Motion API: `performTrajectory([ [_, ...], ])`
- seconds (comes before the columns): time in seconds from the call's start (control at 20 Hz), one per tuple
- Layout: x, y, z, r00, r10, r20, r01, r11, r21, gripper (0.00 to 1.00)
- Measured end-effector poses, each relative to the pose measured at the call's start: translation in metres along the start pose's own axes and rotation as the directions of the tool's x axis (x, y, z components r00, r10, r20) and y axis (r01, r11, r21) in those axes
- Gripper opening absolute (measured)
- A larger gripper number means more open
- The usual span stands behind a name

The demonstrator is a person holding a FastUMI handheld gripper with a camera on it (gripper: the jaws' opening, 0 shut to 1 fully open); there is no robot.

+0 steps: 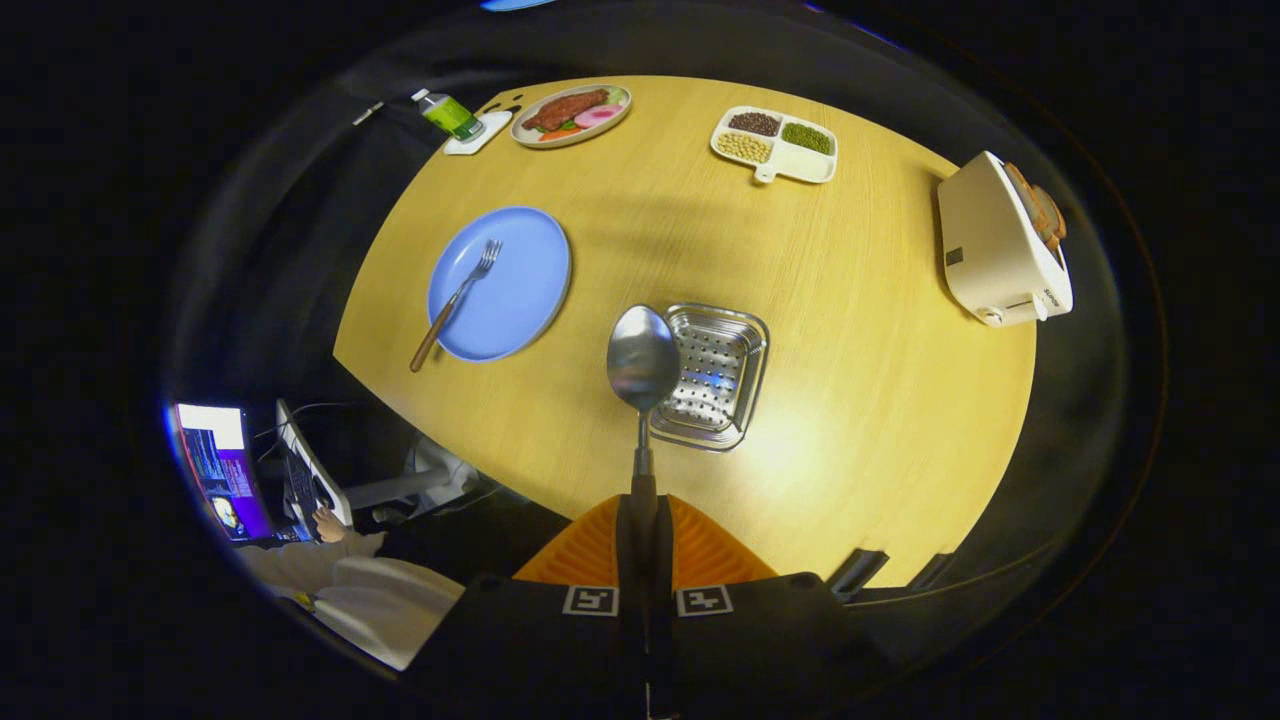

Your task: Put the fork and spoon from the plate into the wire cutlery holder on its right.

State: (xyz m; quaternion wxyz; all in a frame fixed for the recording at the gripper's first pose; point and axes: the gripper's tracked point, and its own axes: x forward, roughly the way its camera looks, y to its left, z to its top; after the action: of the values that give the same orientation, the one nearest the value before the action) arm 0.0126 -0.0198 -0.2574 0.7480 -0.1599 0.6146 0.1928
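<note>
My gripper [642, 535] is shut on the dark handle of a metal spoon [642, 358], held high above the wooden table [860, 330]. The spoon points forward from between the fingers, and its bowl overlaps the left rim of the metal cutlery holder [712, 376], a perforated square basket far below. Left of the holder lies a blue plate [515, 300]. A fork [456, 300] with a brown handle rests on it, tines pointing away from me, handle end over the plate's near rim.
At the table's far side stand a plate of food [571, 113], a green bottle on a white coaster [450, 115] and a divided white tray of beans [776, 144]. A white toaster [1000, 245] sits at the right edge. Off the table's left, a person sits at a laptop [225, 468].
</note>
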Motion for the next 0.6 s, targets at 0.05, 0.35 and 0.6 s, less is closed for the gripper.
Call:
performTrajectory([
  [0.05, 0.001, -0.006, -0.002, 1.000, -0.005, -0.026, 0.005, 1.000, -0.003, 0.06],
  [0.35, 0.017, -0.027, 0.002, 0.985, -0.024, -0.171, 0.019, 0.999, -0.030, 0.07],
  [0.6, 0.033, -0.033, 0.012, 0.965, -0.030, -0.259, 0.029, 1.000, -0.010, 0.08],
])
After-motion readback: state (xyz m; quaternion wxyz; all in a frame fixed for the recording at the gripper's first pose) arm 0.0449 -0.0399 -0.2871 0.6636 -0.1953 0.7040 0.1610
